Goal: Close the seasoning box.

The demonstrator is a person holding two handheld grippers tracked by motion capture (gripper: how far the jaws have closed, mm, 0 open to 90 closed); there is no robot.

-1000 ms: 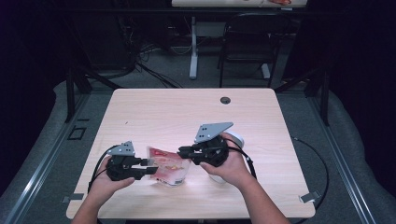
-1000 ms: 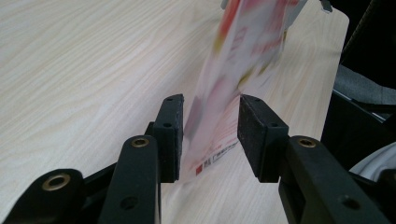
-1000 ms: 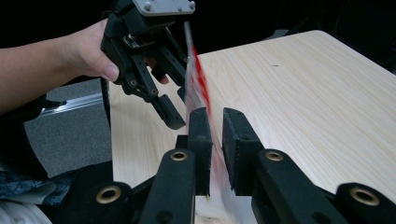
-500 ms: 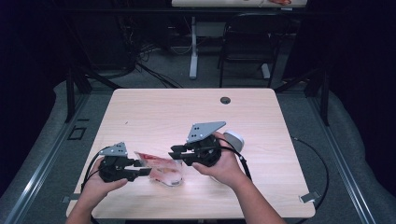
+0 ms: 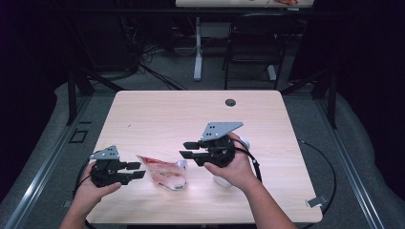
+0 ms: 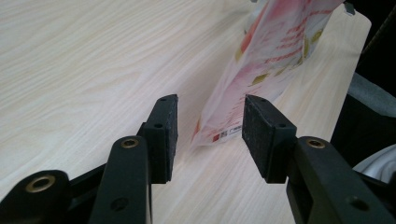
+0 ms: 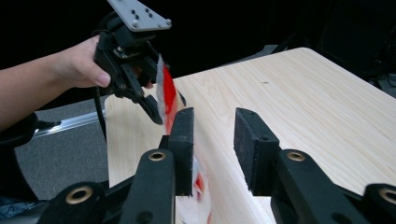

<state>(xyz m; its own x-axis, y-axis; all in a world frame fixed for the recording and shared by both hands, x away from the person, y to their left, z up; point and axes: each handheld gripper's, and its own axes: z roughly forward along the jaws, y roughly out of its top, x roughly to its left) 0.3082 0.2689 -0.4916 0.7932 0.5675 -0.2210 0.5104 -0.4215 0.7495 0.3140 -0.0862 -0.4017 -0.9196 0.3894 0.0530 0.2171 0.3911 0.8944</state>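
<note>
From above, a pink printed pouch (image 5: 165, 172) lies on the wooden table (image 5: 191, 114) between the left gripper (image 5: 136, 170) and right gripper (image 5: 187, 149), both having just been opening, nothing gripped. The left gripper view shows the pouch's corner ahead of parted jaws. The right gripper view shows spread jaws beside the pouch (image 7: 166, 95).
</note>
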